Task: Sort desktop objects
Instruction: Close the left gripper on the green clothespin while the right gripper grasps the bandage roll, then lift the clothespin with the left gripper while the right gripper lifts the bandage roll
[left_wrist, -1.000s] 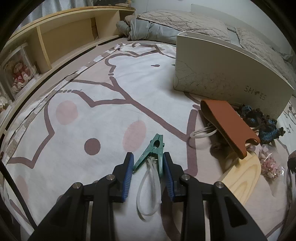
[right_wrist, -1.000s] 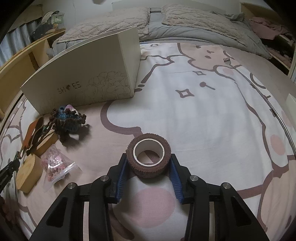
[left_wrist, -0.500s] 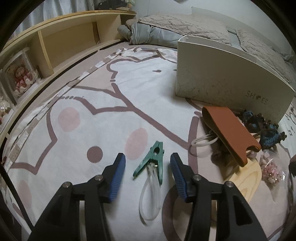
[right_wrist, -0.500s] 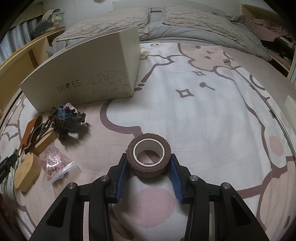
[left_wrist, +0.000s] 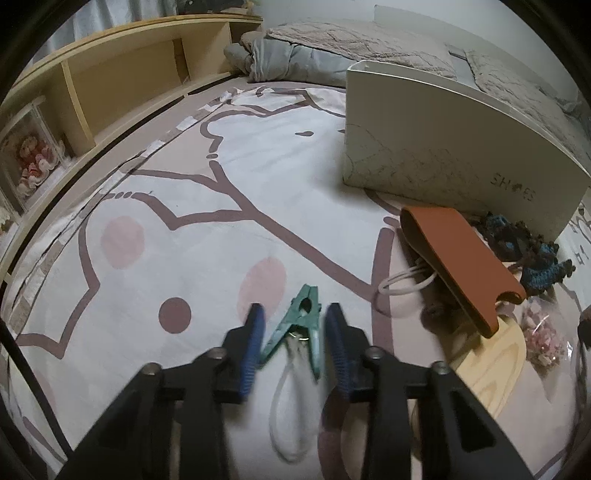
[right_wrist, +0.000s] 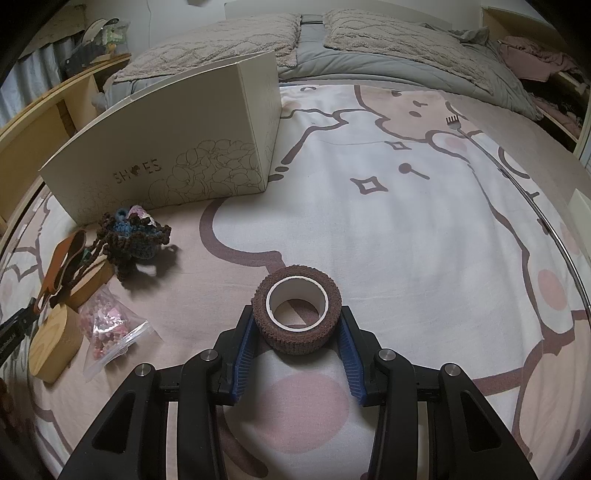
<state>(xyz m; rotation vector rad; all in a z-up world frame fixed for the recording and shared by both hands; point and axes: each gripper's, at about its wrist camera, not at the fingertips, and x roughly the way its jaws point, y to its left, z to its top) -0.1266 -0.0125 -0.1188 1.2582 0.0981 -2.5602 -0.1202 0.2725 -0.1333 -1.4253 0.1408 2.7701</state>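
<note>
Green plastic marks the thing in hand on the left: a clothes peg (left_wrist: 300, 325) with a white loop of cord (left_wrist: 291, 398) lies on the printed bedspread (left_wrist: 192, 206), between the blue pads of the left gripper (left_wrist: 293, 347); the jaws stand on either side of it, the left pad just touching one leg, the right pad a little off, so it is open and not yet clamped. The right gripper (right_wrist: 297, 345) has its pads against both sides of a brown roll of bandage tape (right_wrist: 296, 314), which I judge gripped, standing on end on the bedspread, well apart from the cream shoe box (right_wrist: 166, 147).

The step in hand appears to be picking up, both hands at once; the box looks the likely place for sorted things. The left hand's next move calls for squeezing on the peg's legs squarely, since they splay and the peg could twist out, and the trailing cord may drag. A brown leather case (left_wrist: 461, 254), a crocheted piece (left_wrist: 532, 251), a wooden block (left_wrist: 491, 362) and a bag of pink bits (left_wrist: 541, 339) wait beside the box.

Half a second ago the left jaws stood wider and farther back; they have since narrowed round the peg and the view is blurred with motion; the right hand and roll have not shifted.
</note>
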